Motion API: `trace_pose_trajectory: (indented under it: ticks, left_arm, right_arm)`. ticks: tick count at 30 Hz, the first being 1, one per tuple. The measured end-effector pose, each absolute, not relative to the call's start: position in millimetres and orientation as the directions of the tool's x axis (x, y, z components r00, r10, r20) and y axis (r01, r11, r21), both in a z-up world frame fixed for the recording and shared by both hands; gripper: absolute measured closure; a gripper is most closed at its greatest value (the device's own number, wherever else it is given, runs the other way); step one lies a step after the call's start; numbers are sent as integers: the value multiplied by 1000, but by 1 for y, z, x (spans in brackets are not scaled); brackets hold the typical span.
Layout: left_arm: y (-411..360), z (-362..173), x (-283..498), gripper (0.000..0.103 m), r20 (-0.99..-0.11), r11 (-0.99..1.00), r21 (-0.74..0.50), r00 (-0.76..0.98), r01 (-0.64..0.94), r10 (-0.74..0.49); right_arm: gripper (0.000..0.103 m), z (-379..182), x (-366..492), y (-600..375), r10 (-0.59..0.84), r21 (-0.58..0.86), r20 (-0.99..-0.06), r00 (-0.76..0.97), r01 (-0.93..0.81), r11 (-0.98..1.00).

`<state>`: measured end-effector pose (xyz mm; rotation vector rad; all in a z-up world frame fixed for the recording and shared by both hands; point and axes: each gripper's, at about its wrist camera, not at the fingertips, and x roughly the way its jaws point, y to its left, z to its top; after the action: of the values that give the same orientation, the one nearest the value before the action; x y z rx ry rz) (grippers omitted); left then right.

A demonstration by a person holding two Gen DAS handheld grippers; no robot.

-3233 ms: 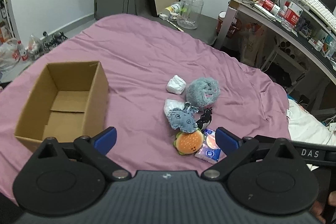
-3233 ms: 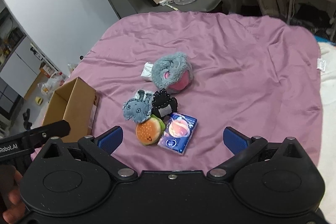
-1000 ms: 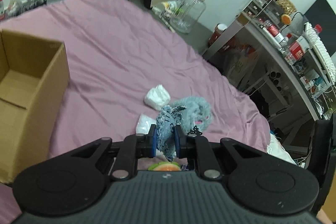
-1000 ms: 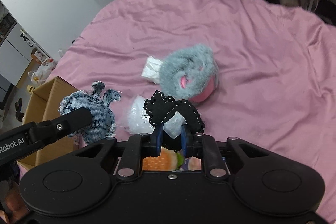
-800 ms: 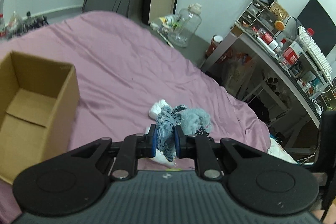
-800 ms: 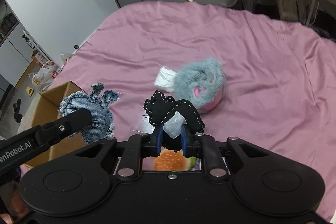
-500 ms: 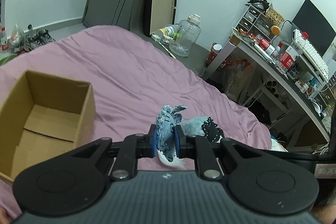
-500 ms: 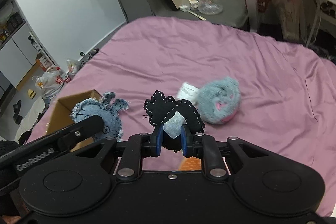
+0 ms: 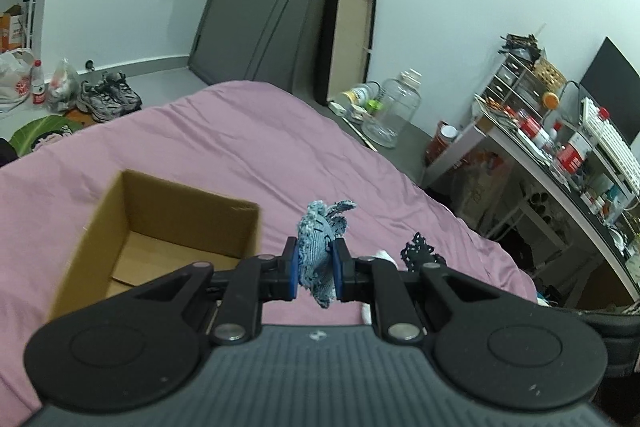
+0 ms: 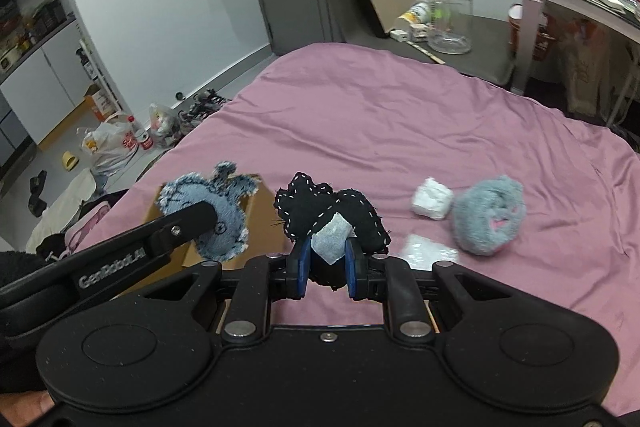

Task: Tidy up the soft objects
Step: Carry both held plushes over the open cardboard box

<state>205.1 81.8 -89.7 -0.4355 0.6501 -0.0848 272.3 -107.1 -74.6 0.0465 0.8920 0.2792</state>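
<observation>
The left gripper pinches a frayed blue denim soft toy between its blue pads, holding it clear of the bed, just beside the near right corner of an open cardboard box. The box stands on the pink bedspread toward the bed's left edge, flaps folded flat on its floor, with nothing seen inside.

The right gripper is pressed onto a black felt soft toy with white stitching; a white fabric tag sits between the pads. From the right wrist view this toy hangs above the bedspread, just right of the denim toy and the box corner behind it.

On the bed, toward its right edge, lie a fluffy grey plush ball with a pink patch, a small white bundle just to its left, and a clear plastic packet nearer the gripper.

Past the far corner of the bed a large clear jar stands on the floor, and a cluttered counter runs along the right wall.
</observation>
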Motion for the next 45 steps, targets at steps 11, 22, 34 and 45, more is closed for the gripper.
trace_pose_trajectory:
  ticks: [11,22,34,45]
  left_arm:
    - [141,-100,208,87,-571,887,-434,810,-158,-135]
    - [167,-125,224,87,-617,868,-455,773,-201,-145]
    - [185,-146,235,87,-643,843,-481,750,-241,-153]
    - [201,-152,240,71,-672,814,-477,735,-331,-94]
  right_arm:
    - [85,-80,275,-47,270,134,-753,600,-262,956]
    - [85,-93,286,-13,273,130,-770,577,-277,952]
    - [84,-106,302,12,275,120,-782,560,-298,947]
    - [85,-116,314,14,281,145,-793,541,-280,949]
